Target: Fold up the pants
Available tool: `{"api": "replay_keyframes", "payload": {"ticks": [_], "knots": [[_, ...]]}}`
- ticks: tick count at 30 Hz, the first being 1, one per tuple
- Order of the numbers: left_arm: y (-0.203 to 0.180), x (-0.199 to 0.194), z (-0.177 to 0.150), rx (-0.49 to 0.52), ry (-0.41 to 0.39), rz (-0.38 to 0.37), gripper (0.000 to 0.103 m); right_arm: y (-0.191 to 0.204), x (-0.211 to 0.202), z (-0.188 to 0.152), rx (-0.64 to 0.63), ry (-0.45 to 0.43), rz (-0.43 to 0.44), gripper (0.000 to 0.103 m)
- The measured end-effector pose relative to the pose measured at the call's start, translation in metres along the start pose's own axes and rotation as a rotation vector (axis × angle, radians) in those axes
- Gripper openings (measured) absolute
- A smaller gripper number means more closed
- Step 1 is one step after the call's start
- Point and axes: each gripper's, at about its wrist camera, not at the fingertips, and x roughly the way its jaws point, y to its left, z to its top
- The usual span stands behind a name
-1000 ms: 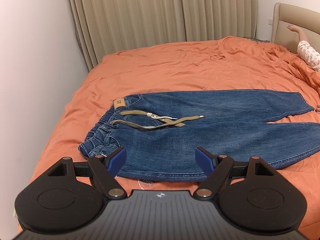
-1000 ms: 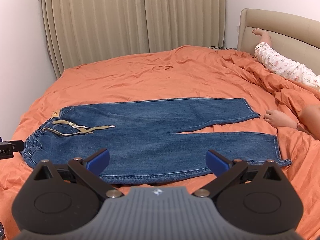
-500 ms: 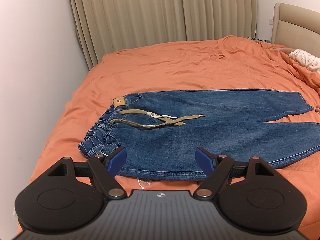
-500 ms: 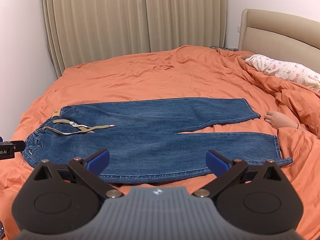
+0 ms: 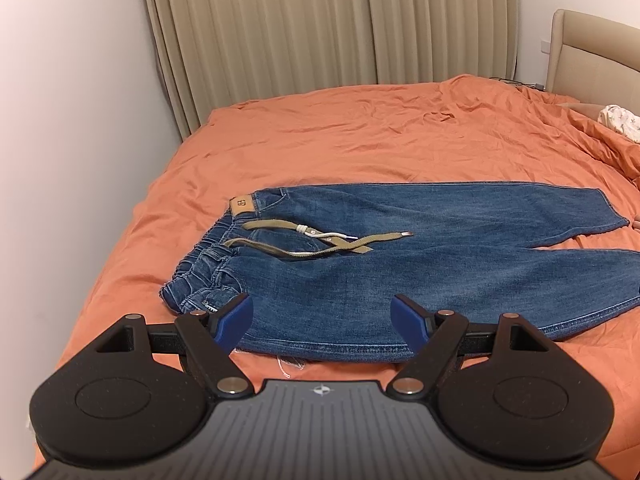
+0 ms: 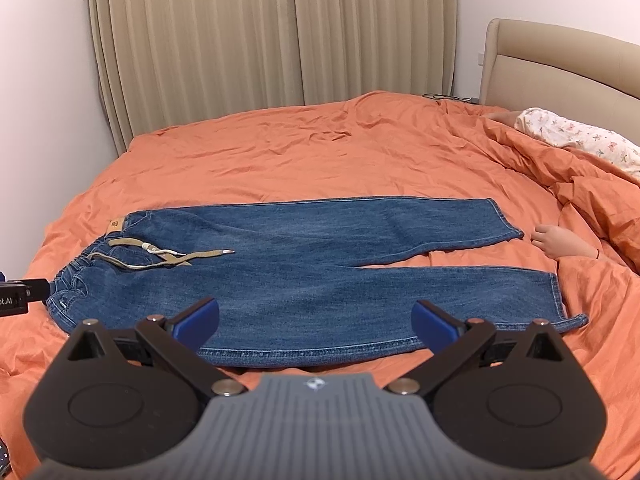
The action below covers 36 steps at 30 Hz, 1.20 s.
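Blue jeans (image 5: 420, 256) lie flat on the orange bed, waistband to the left, both legs stretched to the right. A tan drawstring (image 5: 320, 240) lies loose across the front. They also show in the right wrist view (image 6: 304, 272). My left gripper (image 5: 322, 316) is open and empty, above the near edge by the waistband. My right gripper (image 6: 316, 320) is open and empty, above the near edge of the front leg. A part of the left gripper (image 6: 16, 294) shows at the right wrist view's left edge.
A person lies under the orange duvet at the right; a hand (image 6: 560, 240) rests beside the far leg's cuff, and patterned pyjamas (image 6: 580, 136) show. A beige headboard (image 6: 560, 64) stands at the right, curtains (image 6: 272, 40) behind, a white wall (image 5: 72, 120) on the left.
The person's raised leg at the right has come down onto the bed. Both grippers stay open and have barely moved.
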Motion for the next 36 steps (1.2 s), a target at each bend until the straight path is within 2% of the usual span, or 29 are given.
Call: {"api": "replay_keyframes", "payload": {"ticks": [16,23,26,29,33,35,36], "knots": [[0.004,0.000,0.001,-0.008,0.003,0.000,0.091,0.001,0.001,0.001,-0.006,0.001,0.002,0.098],[0.010,0.004,0.001,0.011,0.013,0.026,0.091,-0.001,0.002,0.003,-0.023,-0.001,0.006,0.098],[0.017,0.010,0.005,0.046,0.018,0.051,0.088,-0.008,0.002,0.004,-0.071,-0.066,0.040,0.098],[0.028,0.020,0.008,0.084,0.037,0.028,0.084,-0.022,0.006,0.007,-0.141,-0.130,0.086,0.098],[0.039,0.031,0.010,0.228,0.057,-0.086,0.082,-0.039,0.025,0.014,-0.269,-0.068,0.103,0.096],[0.041,0.038,0.010,0.325,0.074,-0.113,0.082,-0.048,0.039,0.017,-0.317,0.014,0.116,0.088],[0.041,0.042,0.009,0.373,0.088,-0.130,0.082,-0.053,0.046,0.018,-0.337,0.045,0.119,0.078]]}}
